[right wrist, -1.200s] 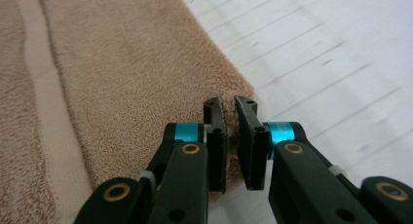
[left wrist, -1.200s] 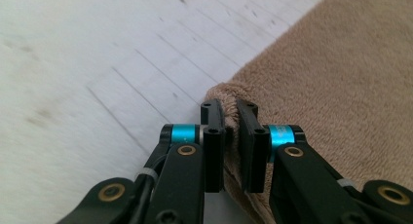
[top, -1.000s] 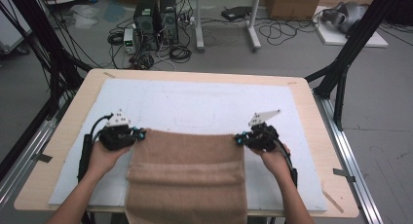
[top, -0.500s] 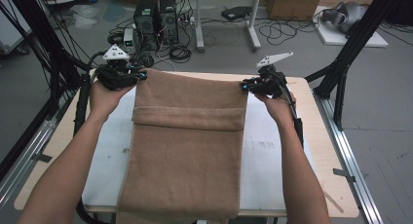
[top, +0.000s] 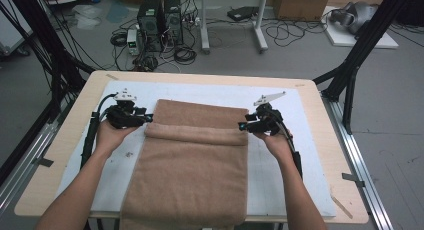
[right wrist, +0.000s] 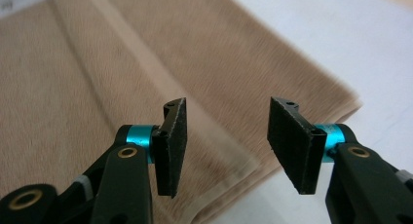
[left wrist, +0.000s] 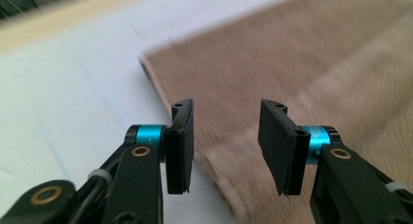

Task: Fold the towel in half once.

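**Two Grippers Let Go of a Freshly Folded Towel**

Two black grippers sit at mid-frame in the high view, one at each side edge of a brown towel (top: 192,165) spread on the white mat (top: 305,155) of the wooden table (top: 330,105). The left gripper (top: 144,118) is at the towel's left edge and the right gripper (top: 243,125) at its right edge, both level with a soft ridge that crosses the cloth just below its far end.

Half a second ago the hands were up at the table's far edge with the cloth stretched between them; now they are back toward the centre, and the far part of the towel lies doubled over. The jaws of both grippers have just been opening. In the left gripper view the pads (left wrist: 181,146) stand apart with nothing clamped, the towel (left wrist: 311,73) lying beyond and beneath them. The right gripper view shows the same: spread pads (right wrist: 292,146) above the layered edge of the cloth (right wrist: 146,58).

By my reading, the fold has been laid and released. The towel's near end hangs past the table's bottom edge, so more folding probably remains.
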The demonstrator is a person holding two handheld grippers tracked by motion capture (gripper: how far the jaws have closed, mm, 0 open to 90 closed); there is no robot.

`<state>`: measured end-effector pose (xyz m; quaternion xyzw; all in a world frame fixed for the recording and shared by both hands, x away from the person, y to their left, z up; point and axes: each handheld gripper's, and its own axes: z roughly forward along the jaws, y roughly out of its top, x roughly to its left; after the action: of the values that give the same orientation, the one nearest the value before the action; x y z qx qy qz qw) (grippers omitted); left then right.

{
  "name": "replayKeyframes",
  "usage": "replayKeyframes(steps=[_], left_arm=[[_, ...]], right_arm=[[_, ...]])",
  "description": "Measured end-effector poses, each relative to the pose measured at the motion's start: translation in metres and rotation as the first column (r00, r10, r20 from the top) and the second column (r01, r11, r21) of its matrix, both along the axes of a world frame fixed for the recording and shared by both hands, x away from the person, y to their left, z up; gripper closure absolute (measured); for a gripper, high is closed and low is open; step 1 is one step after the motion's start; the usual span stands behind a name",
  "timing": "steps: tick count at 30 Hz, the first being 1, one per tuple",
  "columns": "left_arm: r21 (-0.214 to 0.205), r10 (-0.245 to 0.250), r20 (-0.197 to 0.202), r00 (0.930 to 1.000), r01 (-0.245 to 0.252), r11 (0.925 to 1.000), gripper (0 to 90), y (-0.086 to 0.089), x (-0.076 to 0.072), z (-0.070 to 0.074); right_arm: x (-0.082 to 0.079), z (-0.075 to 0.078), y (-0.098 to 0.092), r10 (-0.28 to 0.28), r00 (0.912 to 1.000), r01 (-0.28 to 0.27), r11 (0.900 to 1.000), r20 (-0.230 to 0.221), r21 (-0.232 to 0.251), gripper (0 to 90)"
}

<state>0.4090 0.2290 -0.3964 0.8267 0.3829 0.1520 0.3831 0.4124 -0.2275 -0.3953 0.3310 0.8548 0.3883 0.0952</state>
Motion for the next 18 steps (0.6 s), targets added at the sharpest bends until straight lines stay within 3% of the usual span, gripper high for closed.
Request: replayKeyframes(steps=[2, 8, 10, 12, 15, 18], left_arm=[[0.002, -0.011, 0.019, 0.9998, 0.011, 0.9999, 56.8, -0.003, -0.004, -0.008], [0.057, -0.027, -0.058, 0.9979, 0.03, 0.9979, 59.9, -0.009, -0.004, -0.03], [0.083, -0.035, -0.046, 0.9983, 0.038, 0.9958, 62.4, -0.012, -0.006, -0.032], [0.096, -0.036, -0.031, 0.9989, 0.039, 0.9946, 66.4, -0.014, -0.008, -0.033], [0.081, -0.032, -0.03, 0.999, 0.034, 0.9961, 74.3, -0.014, -0.009, -0.034], [0.081, -0.031, -0.022, 0.9993, 0.032, 0.9962, 84.2, -0.015, -0.011, -0.033]], right_arm=[[-0.005, -0.008, 0.002, 0.006, 0.9998, -0.007, 0.9997, -0.021, -0.023, 49.3], [-0.009, -0.025, 0.008, 0.017, 0.9984, -0.021, 0.9978, -0.054, -0.063, 53.2], [-0.009, -0.031, 0.009, 0.009, 0.9975, -0.014, 0.9973, -0.07, -0.072, 56.1], [-0.011, -0.036, 0.01, 0.005, 0.9984, -0.009, 0.9976, -0.057, -0.068, 59.6], [-0.012, -0.038, 0.008, 0.001, 0.9984, -0.004, 0.9991, -0.056, -0.042, 66.0], [-0.011, -0.039, 0.005, 0.006, 0.9974, -0.006, 0.9999, -0.072, -0.011, 79.2]])
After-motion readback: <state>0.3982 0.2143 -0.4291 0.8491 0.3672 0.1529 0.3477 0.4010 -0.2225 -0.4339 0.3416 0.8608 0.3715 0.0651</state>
